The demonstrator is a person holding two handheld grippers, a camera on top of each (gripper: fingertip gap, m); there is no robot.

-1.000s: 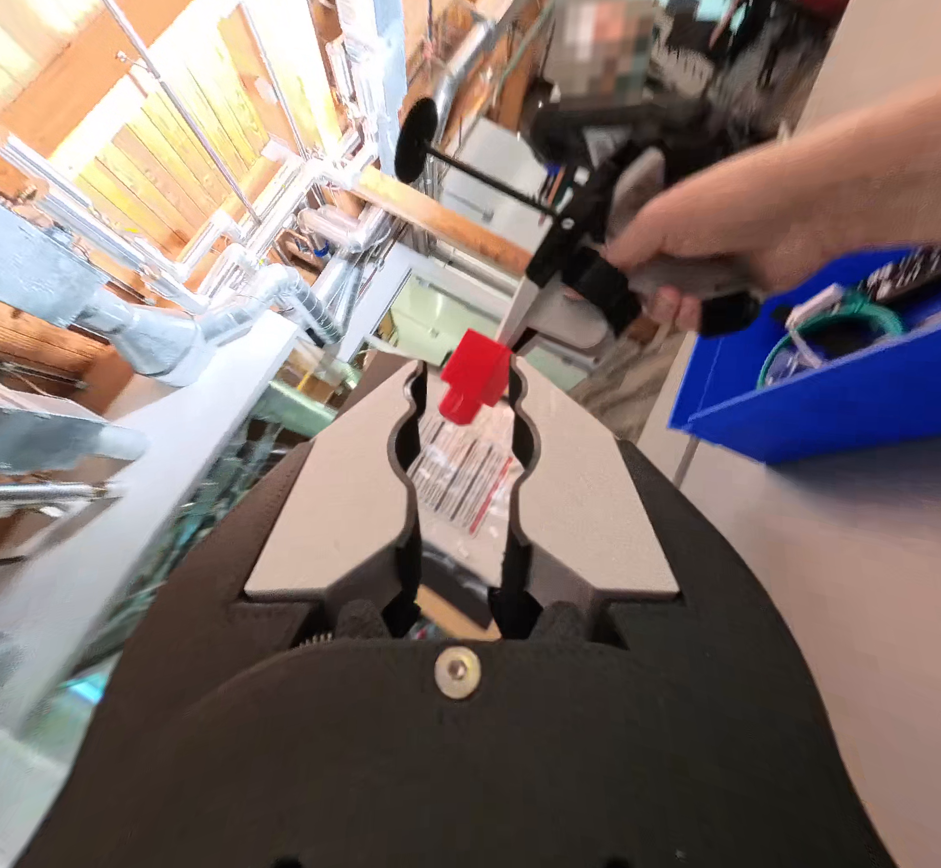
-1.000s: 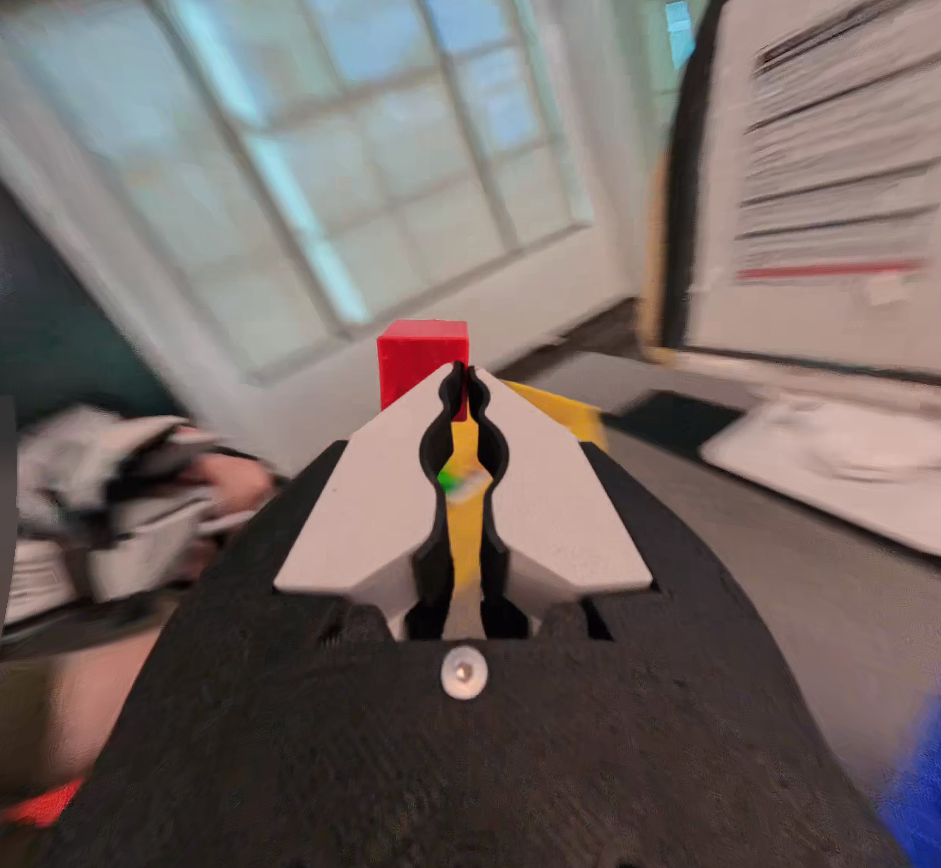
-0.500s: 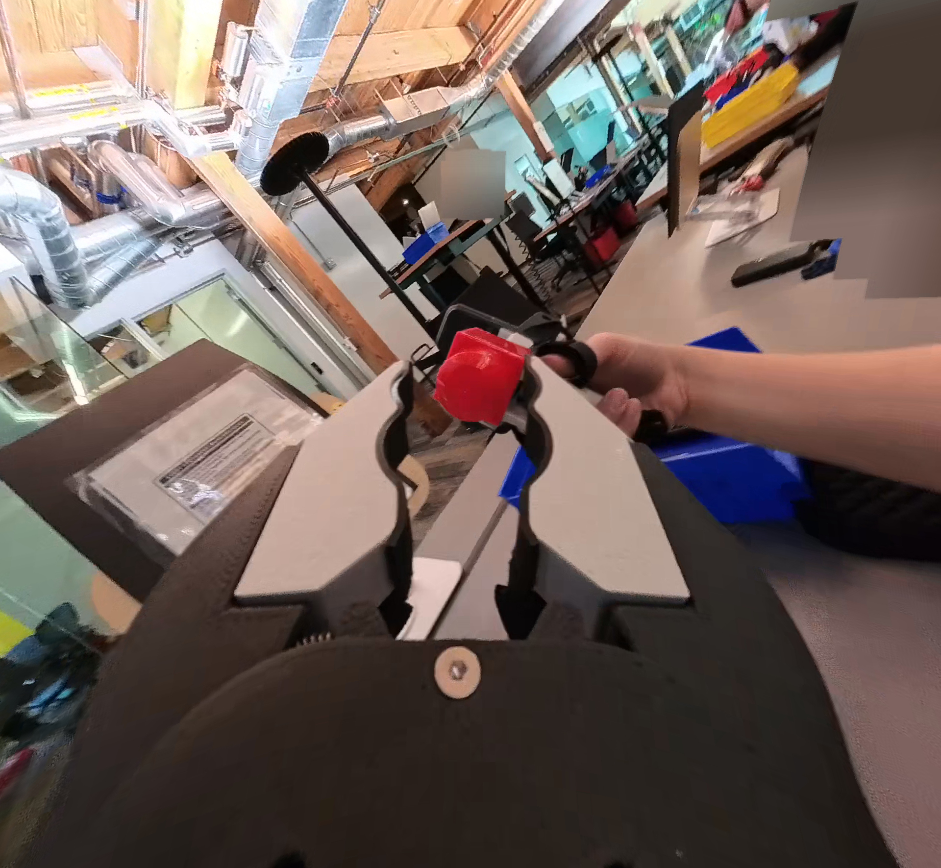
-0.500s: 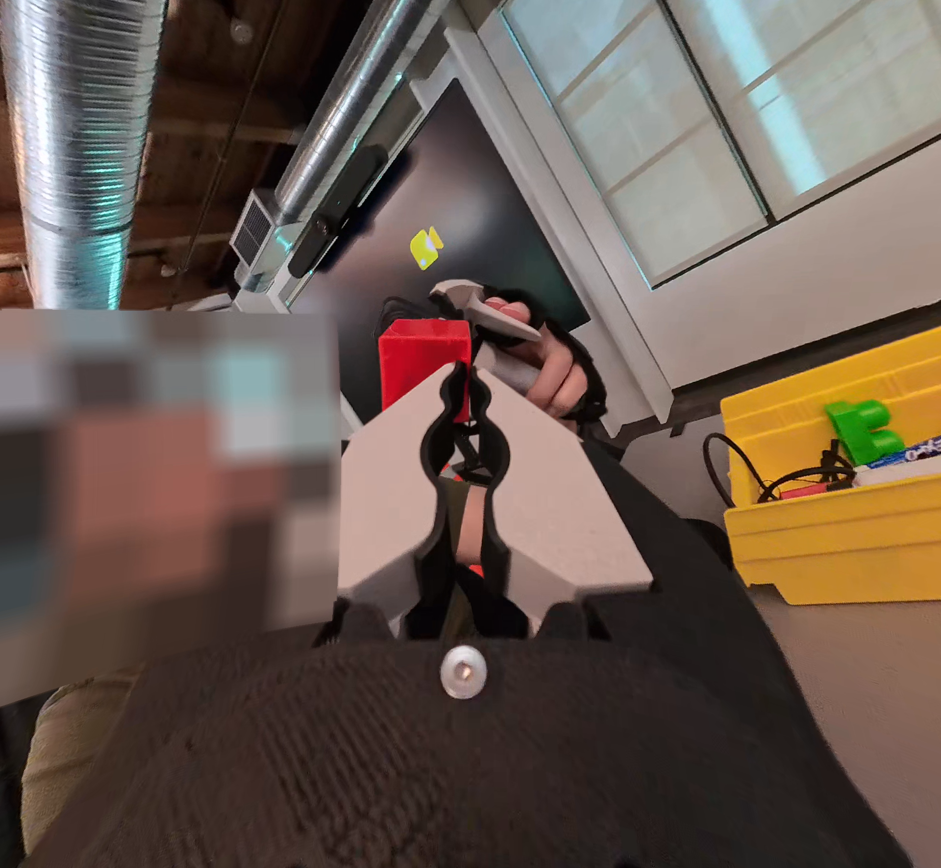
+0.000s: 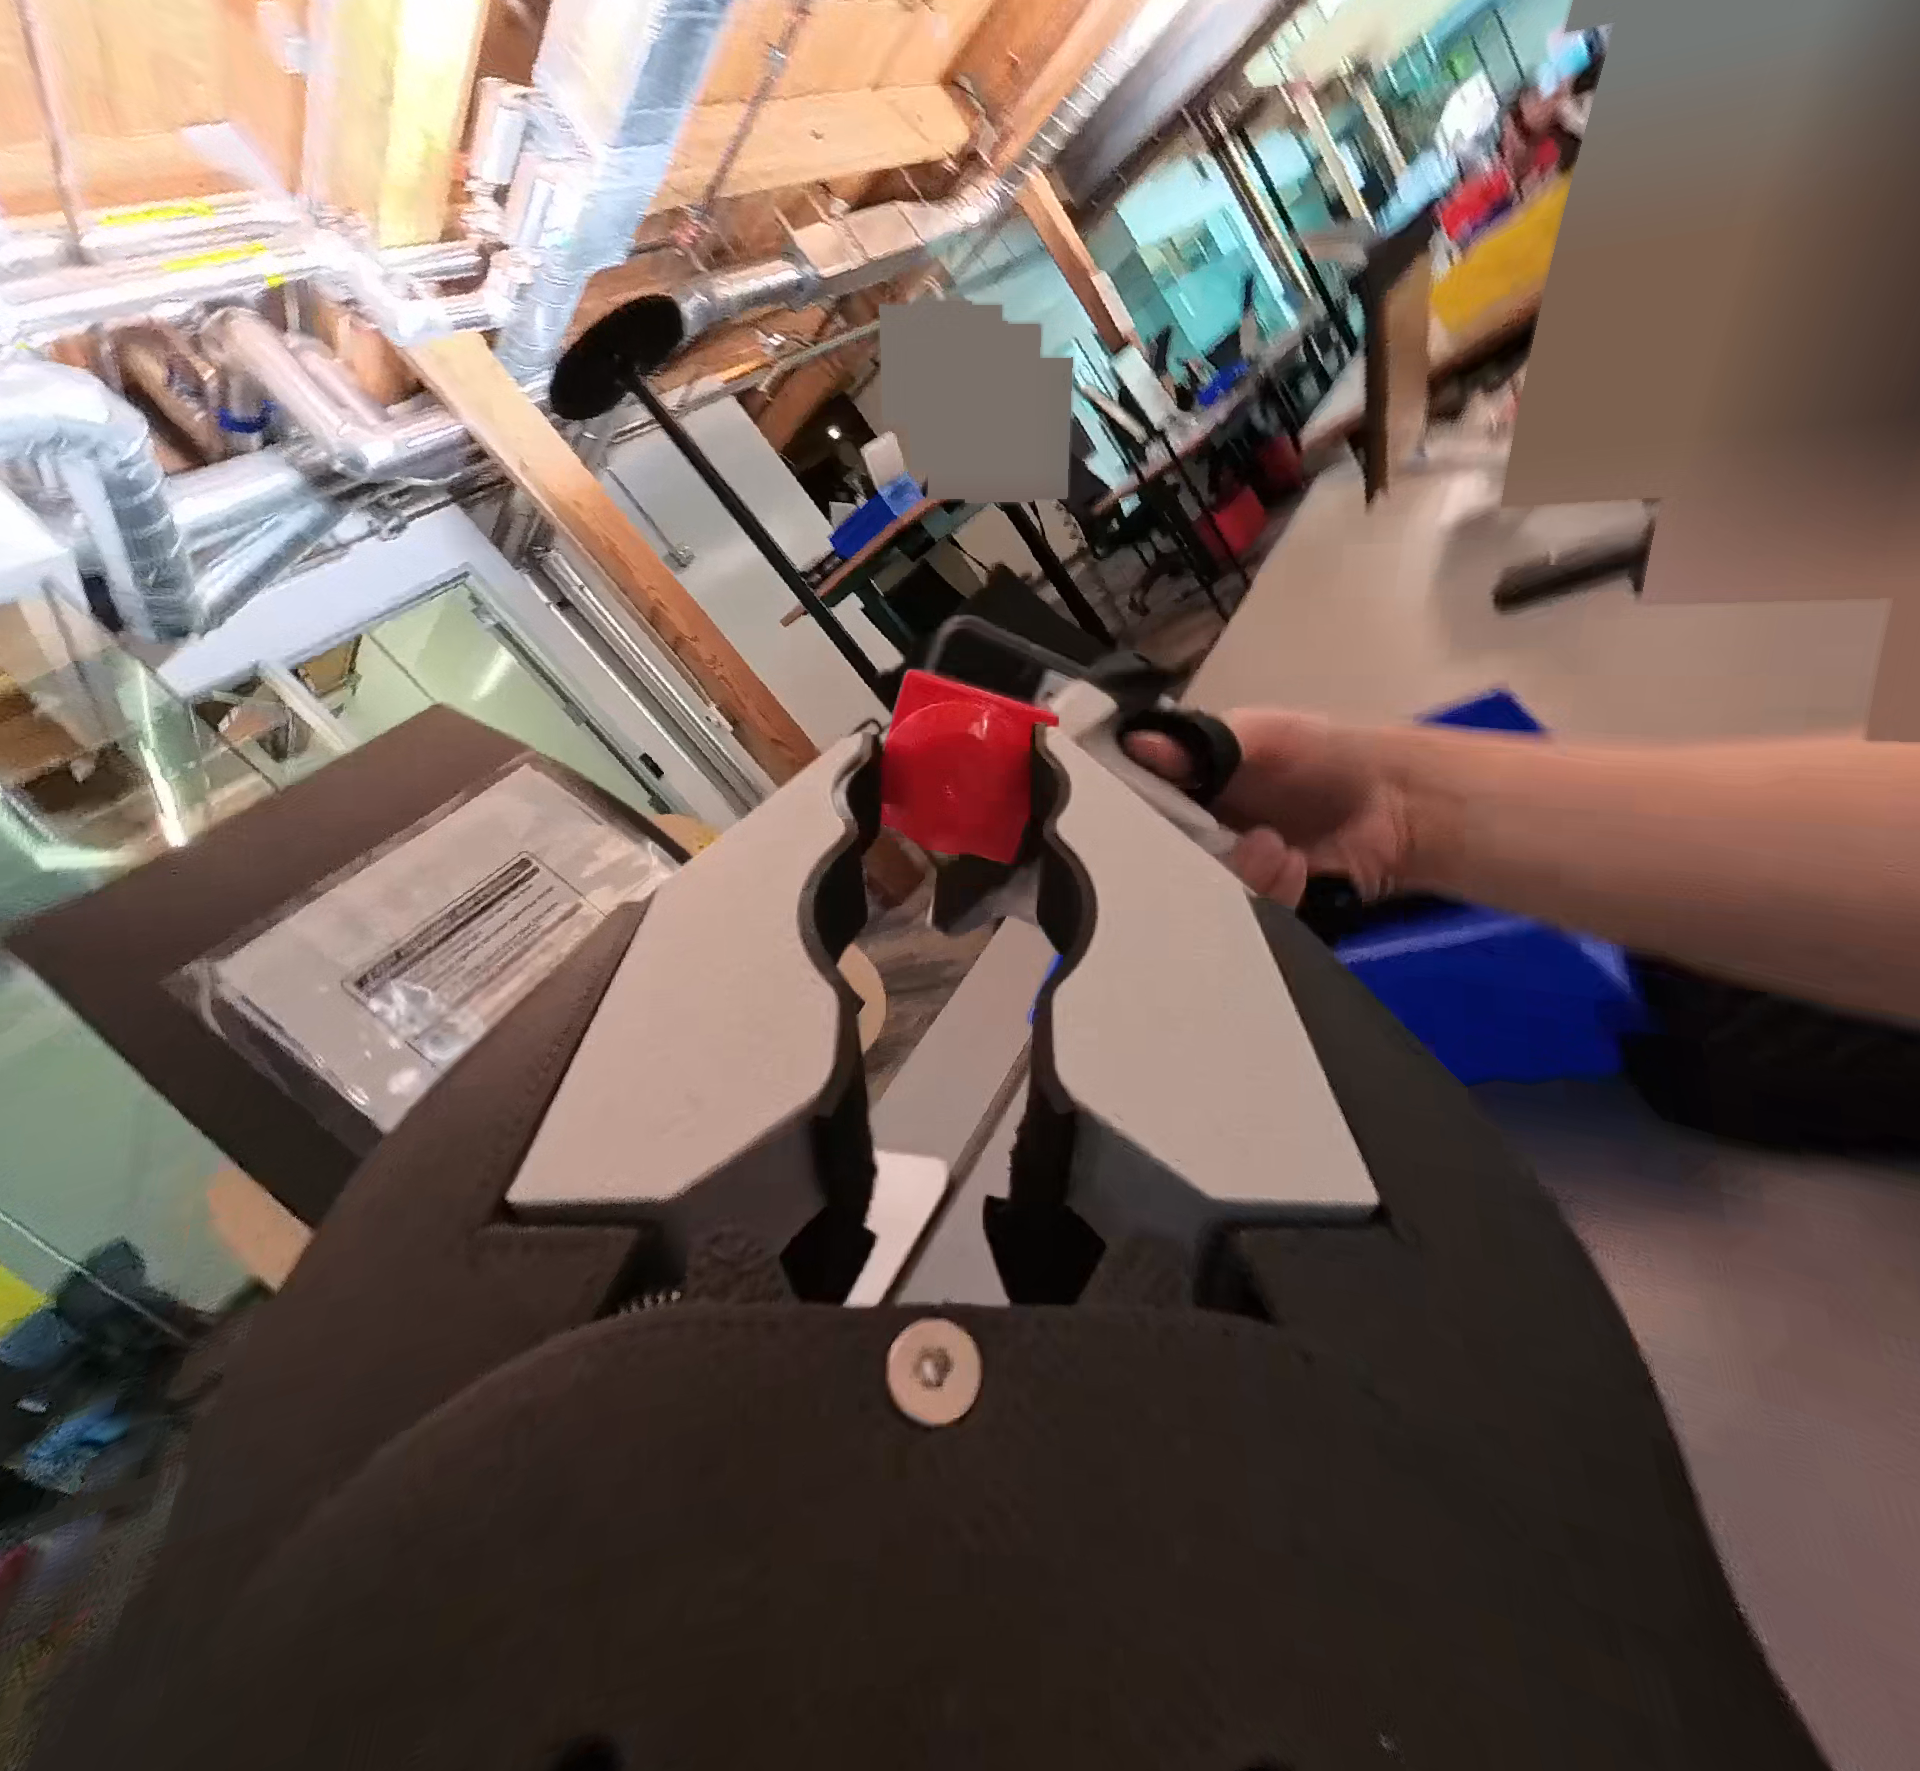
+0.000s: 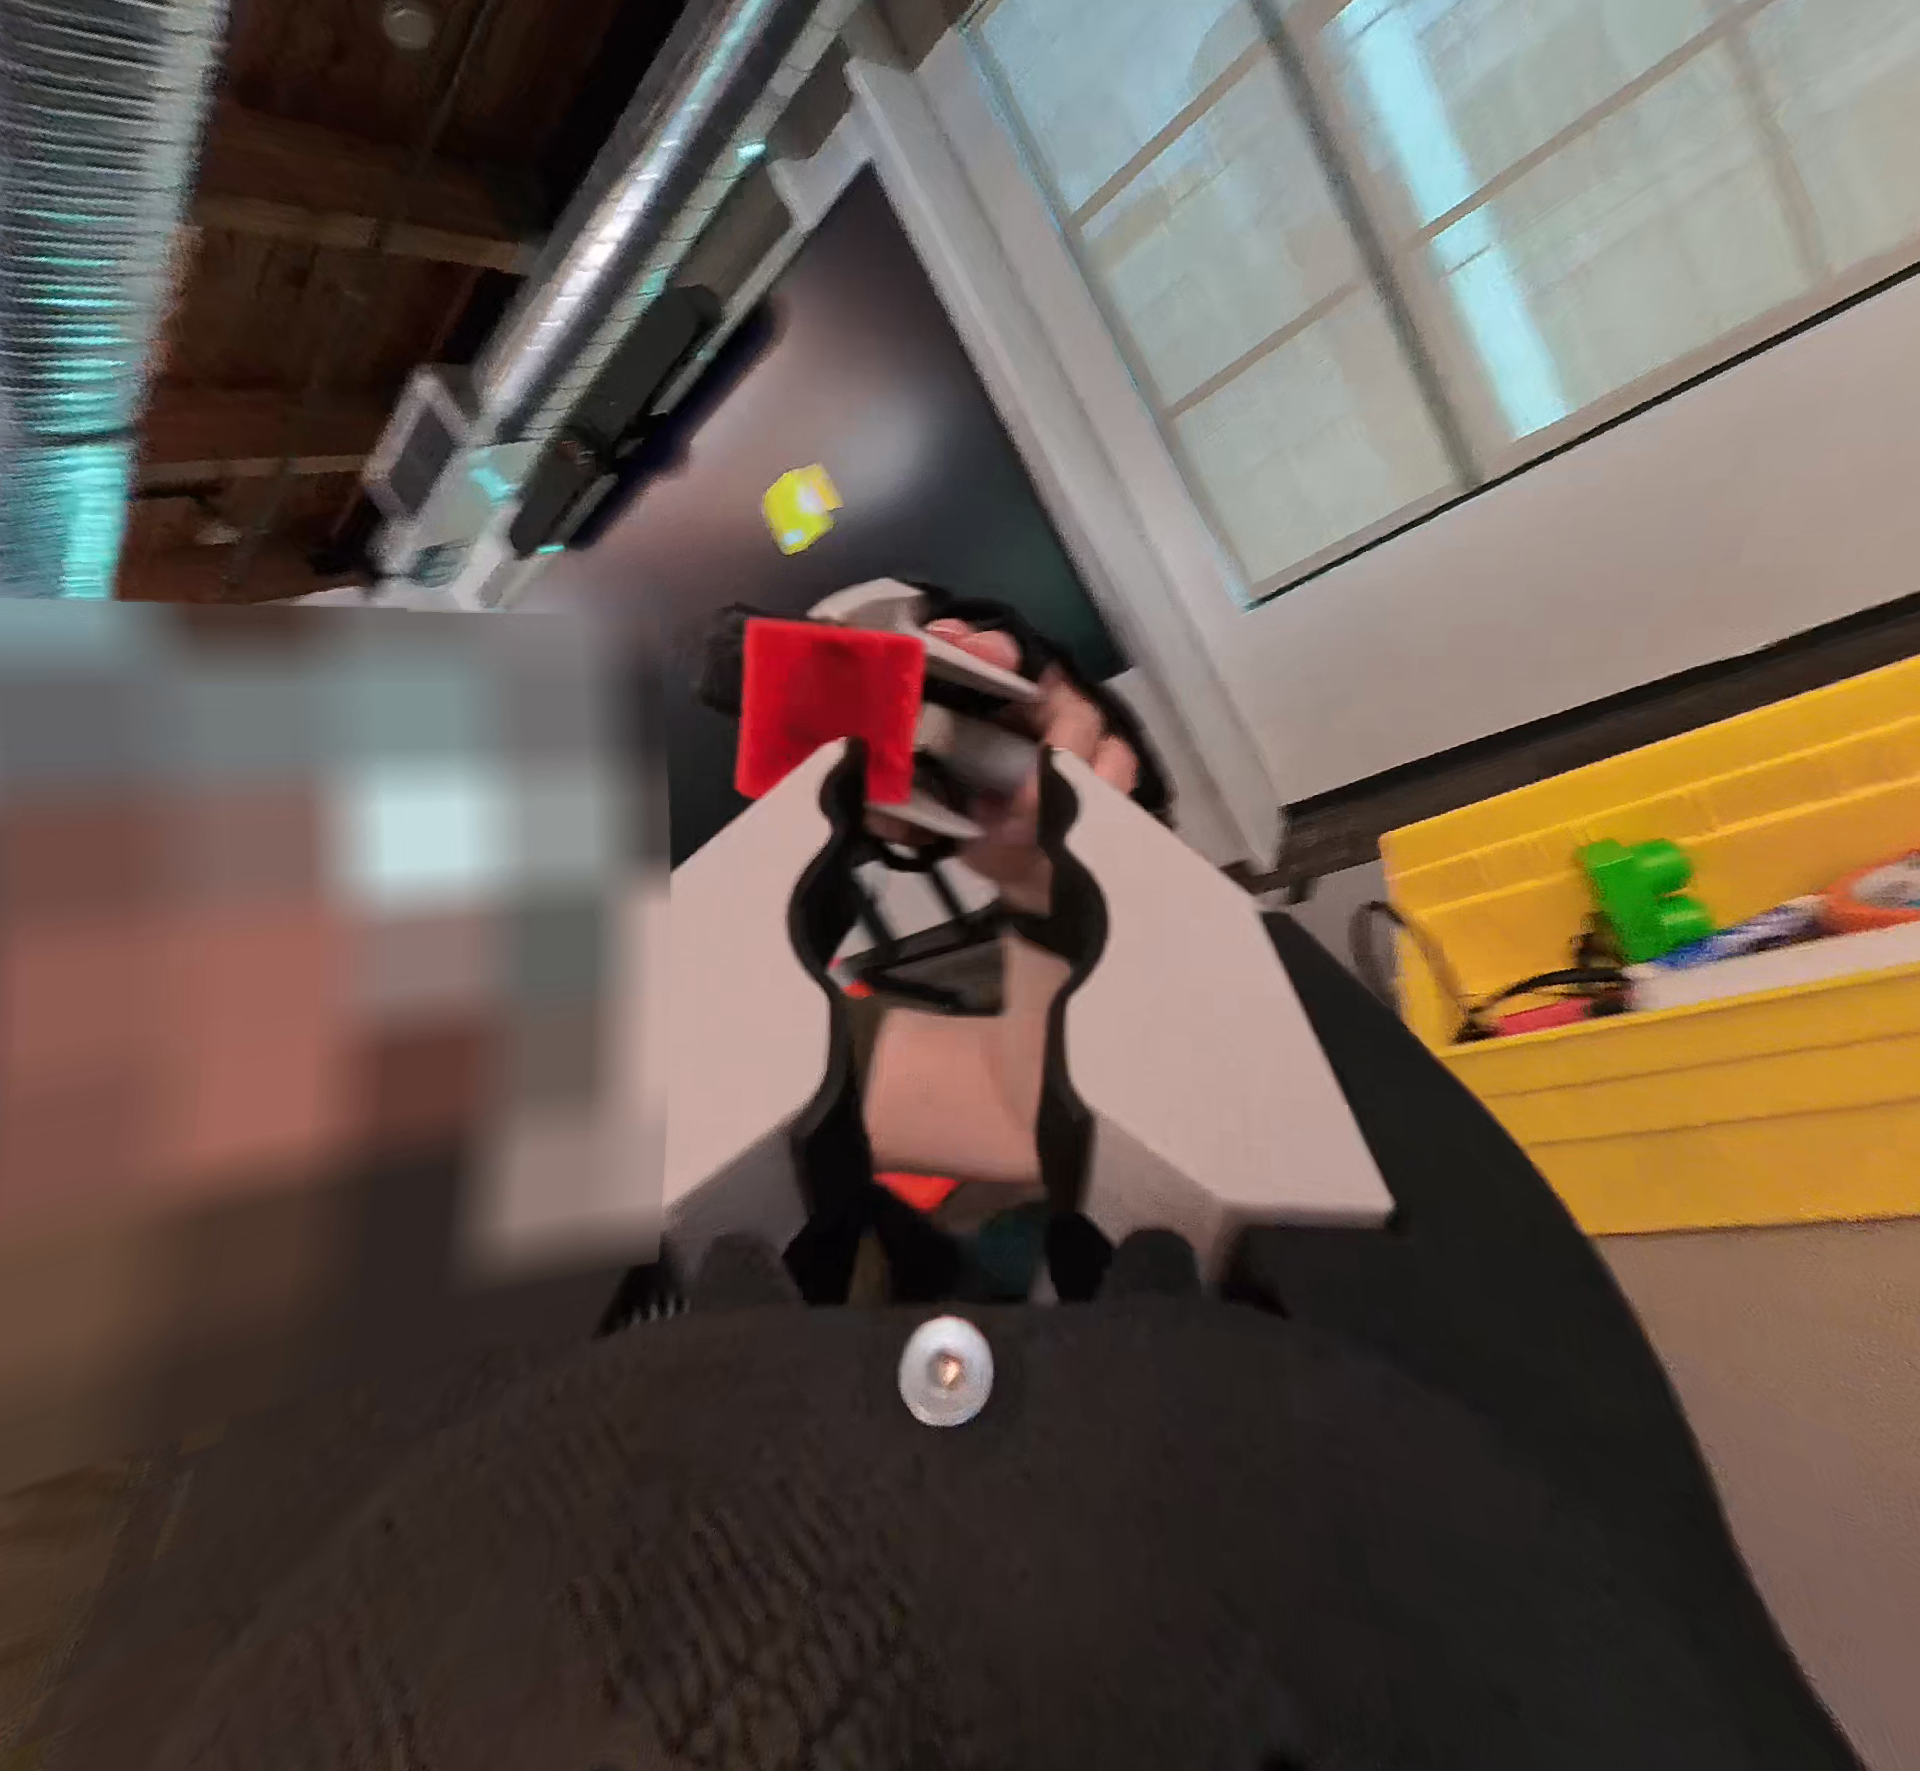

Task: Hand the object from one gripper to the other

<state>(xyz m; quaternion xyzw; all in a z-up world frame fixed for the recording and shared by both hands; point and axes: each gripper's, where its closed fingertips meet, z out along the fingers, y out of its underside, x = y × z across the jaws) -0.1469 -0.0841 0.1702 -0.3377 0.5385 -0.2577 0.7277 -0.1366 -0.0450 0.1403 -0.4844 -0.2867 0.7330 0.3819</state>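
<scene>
A red block (image 5: 956,786) sits between the tips of my left gripper (image 5: 951,765), which is shut on it and holds it in the air. In the left wrist view my right gripper (image 5: 1132,734) shows just behind the block, held by a hand (image 5: 1320,817). In the right wrist view the red block (image 6: 821,703) is just above the left tip of my right gripper (image 6: 940,776), whose jaws stand apart and no longer pinch it. The left gripper's grey fingers (image 6: 971,682) show beside the block.
A blue bin (image 5: 1496,994) lies on the grey table (image 5: 1714,1409) under the person's forearm (image 5: 1610,817). A yellow bin (image 6: 1662,1098) with a green brick (image 6: 1636,895) and cables stands at the right. A black board with a bagged sheet (image 5: 416,942) is at the left.
My left gripper has closed on the red block. My right gripper, shut on the block before, has opened its jaws and let it go.
</scene>
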